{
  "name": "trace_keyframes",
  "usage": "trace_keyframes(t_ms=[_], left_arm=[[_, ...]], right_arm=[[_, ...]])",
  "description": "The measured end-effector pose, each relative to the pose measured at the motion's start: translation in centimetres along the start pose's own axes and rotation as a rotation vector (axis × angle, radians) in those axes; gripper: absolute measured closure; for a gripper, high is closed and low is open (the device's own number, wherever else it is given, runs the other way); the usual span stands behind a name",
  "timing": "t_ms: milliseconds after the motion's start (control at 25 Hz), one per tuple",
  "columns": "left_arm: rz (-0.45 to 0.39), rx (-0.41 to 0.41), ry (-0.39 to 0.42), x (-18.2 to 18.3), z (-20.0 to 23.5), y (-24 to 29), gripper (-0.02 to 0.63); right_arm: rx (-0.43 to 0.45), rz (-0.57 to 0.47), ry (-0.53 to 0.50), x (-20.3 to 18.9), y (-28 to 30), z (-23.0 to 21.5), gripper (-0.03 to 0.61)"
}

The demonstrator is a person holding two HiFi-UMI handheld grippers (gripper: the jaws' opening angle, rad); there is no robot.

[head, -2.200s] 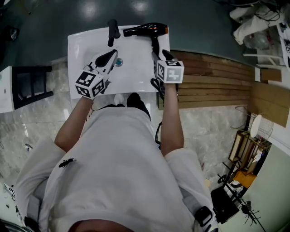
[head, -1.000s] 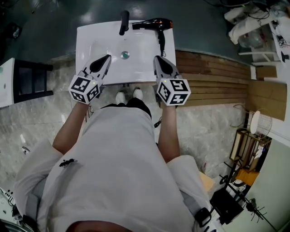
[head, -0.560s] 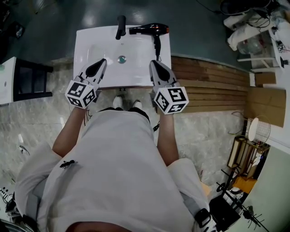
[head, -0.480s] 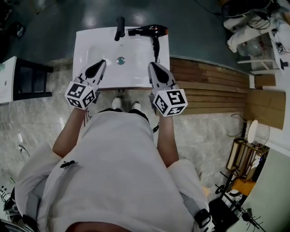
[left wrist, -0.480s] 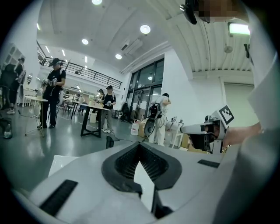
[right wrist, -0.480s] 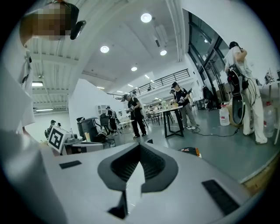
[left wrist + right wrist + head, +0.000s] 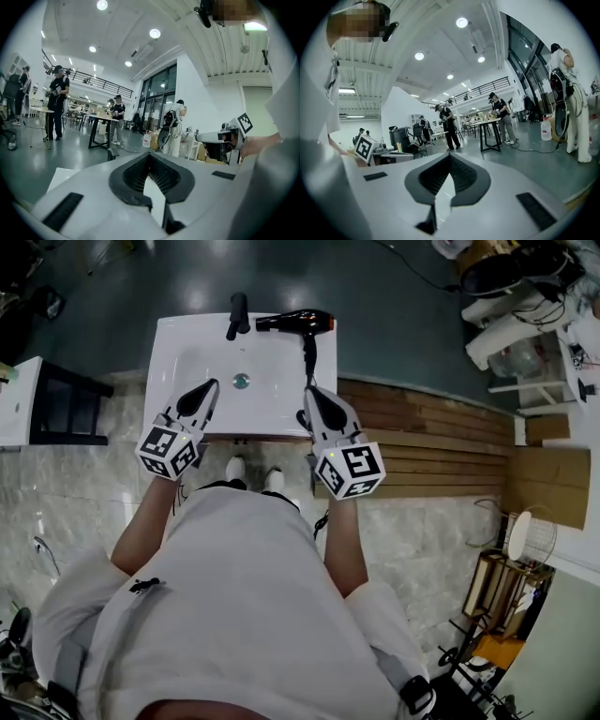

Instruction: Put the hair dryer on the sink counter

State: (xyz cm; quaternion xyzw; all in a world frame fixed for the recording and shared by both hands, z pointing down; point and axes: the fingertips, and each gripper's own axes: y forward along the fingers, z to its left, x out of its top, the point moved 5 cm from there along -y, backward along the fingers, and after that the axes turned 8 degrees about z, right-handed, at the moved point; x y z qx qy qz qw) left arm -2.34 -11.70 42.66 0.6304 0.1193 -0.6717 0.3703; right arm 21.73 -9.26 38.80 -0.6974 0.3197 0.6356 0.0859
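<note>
1. from the head view, the black hair dryer (image 7: 295, 322) lies on the back rim of the white sink (image 7: 178, 343), just right of the faucet (image 7: 236, 315).
2. its barrel runs along the rim with the nozzle toward the faucet, and its handle points back toward the person, along the sink's right edge.
3. the left gripper (image 7: 210, 385) is over the sink's front left part, its tip left of the drain (image 7: 241, 381) and well apart from the hair dryer.
4. in the left gripper view, the jaws are pressed together at the tip and nothing is between them.
5. the right gripper (image 7: 309, 390) is at the sink's front right, its tip just short of the end of the handle and not gripping it.
6. in the right gripper view, its jaws meet at the tip too, closed on nothing.
7. both gripper views look out nearly level across a bright hall, with people (image 7: 446, 123) standing at tables (image 7: 490, 124).
8. the person's shoes (image 7: 234, 469) show just below the sink's front edge.
9. wooden slats (image 7: 431, 423) lie on the floor to the right of the sink.
</note>
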Motion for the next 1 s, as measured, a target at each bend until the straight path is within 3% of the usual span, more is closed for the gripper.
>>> trace_keyframes(t_ms=[520, 1000], left_arm=[[0.004, 0.004, 0.005, 1.4, -1.8, 1.1, 0.611], [0.018, -0.007, 0.028, 1.8, -0.9, 1.9, 0.611]], right_arm=[[0.031, -0.001, 0.005, -0.3, -0.4, -0.7, 0.571], [0.009, 0.023, -0.031, -0.2, 0.7, -0.8, 0.571]])
